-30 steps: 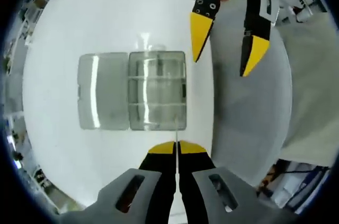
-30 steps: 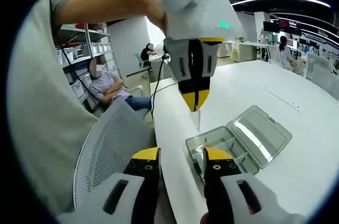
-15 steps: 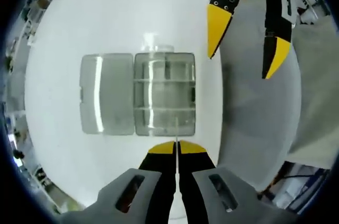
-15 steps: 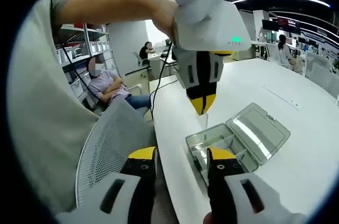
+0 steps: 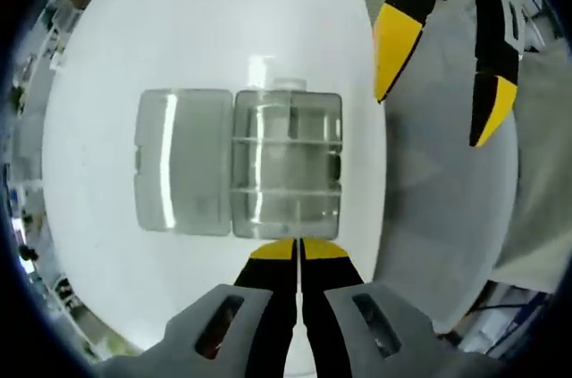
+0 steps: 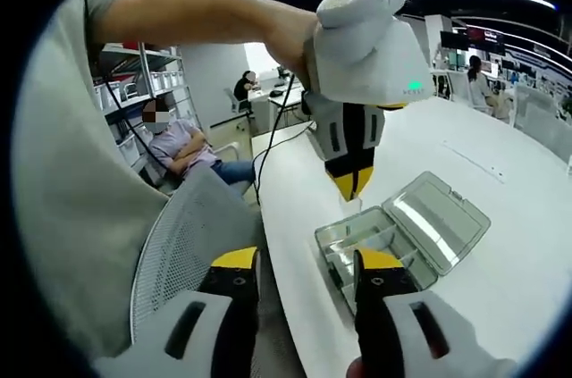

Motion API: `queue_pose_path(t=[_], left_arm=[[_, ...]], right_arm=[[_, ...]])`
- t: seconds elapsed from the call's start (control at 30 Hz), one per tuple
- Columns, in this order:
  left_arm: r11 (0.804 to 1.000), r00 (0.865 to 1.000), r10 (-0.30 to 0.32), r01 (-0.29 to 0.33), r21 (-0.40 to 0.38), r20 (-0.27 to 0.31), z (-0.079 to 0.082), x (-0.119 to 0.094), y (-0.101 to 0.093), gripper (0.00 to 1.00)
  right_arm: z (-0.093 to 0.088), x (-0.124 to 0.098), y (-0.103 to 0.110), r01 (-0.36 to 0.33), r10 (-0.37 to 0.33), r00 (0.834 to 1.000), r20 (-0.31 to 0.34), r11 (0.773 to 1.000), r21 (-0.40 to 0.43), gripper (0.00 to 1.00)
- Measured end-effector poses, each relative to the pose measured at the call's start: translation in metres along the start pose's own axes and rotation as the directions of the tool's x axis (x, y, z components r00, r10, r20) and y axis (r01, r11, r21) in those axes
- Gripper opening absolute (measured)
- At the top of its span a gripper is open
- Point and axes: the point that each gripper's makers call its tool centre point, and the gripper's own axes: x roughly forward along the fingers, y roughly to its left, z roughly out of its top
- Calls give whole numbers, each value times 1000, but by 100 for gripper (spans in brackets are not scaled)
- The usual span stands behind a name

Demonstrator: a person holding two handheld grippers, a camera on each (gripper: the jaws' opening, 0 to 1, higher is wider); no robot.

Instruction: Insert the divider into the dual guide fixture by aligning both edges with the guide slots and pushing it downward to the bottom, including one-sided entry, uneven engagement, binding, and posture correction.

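Observation:
A clear plastic box [image 5: 286, 163] with inner guide ribs lies on the white table [image 5: 223, 21], its lid [image 5: 183, 162] folded open to the left. My left gripper [image 5: 298, 249] is shut on a thin clear divider, seen edge-on, with its tips at the box's near wall. From the right gripper view, the left gripper [image 6: 351, 185] points down just above the box [image 6: 371, 248], and a sliver of divider [image 6: 358, 206] shows below its tips. My right gripper [image 6: 306, 264] is open and holds nothing. It hangs beside the table over the chair [image 5: 442, 74].
A grey mesh chair [image 6: 183, 244] stands against the table's edge [image 6: 290, 244], under the right gripper. A person's bare arm [image 6: 188, 12] holds the left gripper. Another person sits by shelves [image 6: 134, 74] in the background. More white desks stretch to the far right.
The left gripper has come down and forward with the divider, from above the table edge to the box's near wall. The right gripper stayed open and drifted slightly away from the box.

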Motion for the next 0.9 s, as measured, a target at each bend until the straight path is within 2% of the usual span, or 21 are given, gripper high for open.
queue_pose_path(t=[0.9], left_arm=[[999,1000,6,-6,-38,-8,-3,16,5,0]], right_arm=[[-3,-1,1,-2,2,1000,5,1000,27,41]])
